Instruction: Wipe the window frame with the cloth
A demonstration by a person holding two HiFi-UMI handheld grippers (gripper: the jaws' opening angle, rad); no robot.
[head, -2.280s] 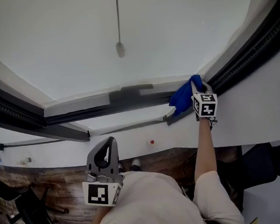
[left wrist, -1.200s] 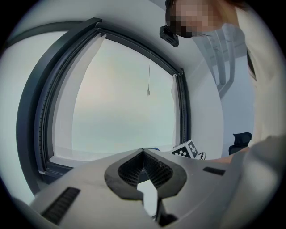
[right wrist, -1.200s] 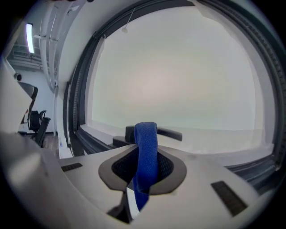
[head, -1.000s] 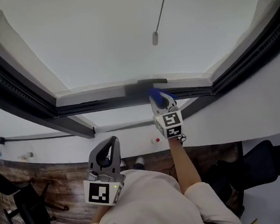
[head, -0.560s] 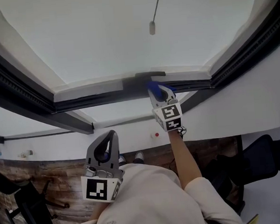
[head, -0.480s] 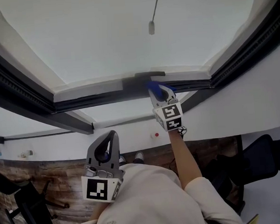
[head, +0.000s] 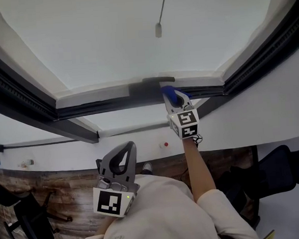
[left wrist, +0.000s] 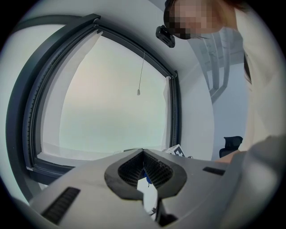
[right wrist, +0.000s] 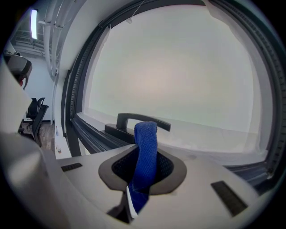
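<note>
Right gripper view, blue ribbed cloth, narrow upright fold, pinched by right gripper

Cream short-sleeved shirt, grey hand-held grippers, black-and-white marker cubes

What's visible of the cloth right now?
The cloth is blue, knit-textured fabric with a white edge at its lower end. It is pinched as a narrow folded strip between the shut jaws of the right gripper and stands upright past the fingertips, with its top end folded over. In the head view it reaches the dark window frame beside the handle; whether it presses on the frame I cannot tell.
</note>
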